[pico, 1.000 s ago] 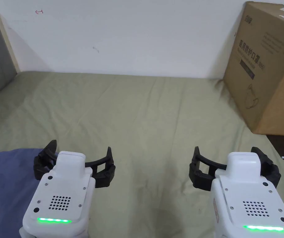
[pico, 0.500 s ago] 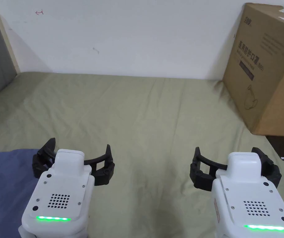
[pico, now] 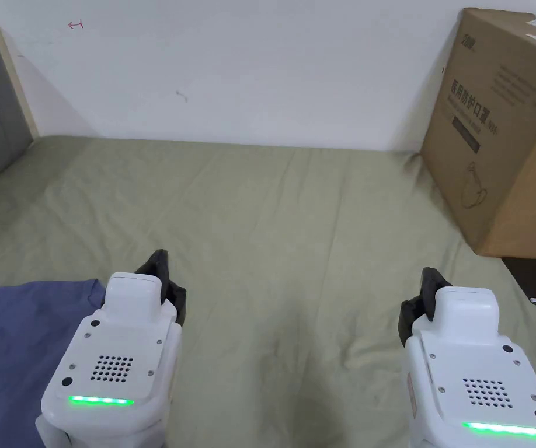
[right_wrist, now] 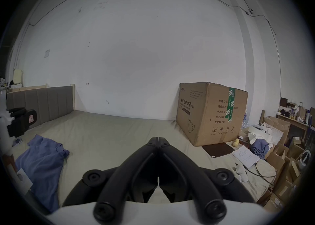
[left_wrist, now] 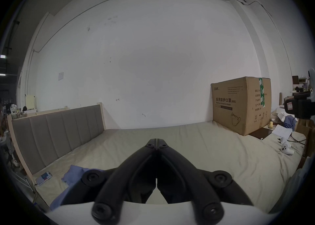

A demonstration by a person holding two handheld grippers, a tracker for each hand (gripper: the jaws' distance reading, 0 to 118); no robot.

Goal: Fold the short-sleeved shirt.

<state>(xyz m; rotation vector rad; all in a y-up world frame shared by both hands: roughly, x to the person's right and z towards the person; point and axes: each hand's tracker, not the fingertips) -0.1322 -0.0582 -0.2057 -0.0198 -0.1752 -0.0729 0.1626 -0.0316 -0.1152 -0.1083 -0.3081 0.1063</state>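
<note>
Black jaws of the left gripper [left_wrist: 156, 141] pressed together tip to tip, nothing between them; same for the right gripper [right_wrist: 158, 139], jaws closed on themselves, empty; in the head view both white housings with green light strips sit low in frame, left gripper [pico: 160, 265] just beside the right edge of the shirt, right gripper [pico: 428, 280] well apart over bare sheet; blue short-sleeved shirt [pico: 21, 338] lies rumpled on the olive bed sheet [pico: 272, 221] at lower left, not held; in the right gripper view the shirt [right_wrist: 40, 158] is spread with wrinkles, a bunched part at its far end; grey padded headboard [left_wrist: 58, 131] at the left end of the bed; large cardboard box [pico: 500, 134] stands on the sheet at far right against the white wall [pico: 249, 70]; phone [left_wrist: 43, 176] near the bed edge by the shirt; clutter of boxes and papers past the bed's right side, too small to tell.
</note>
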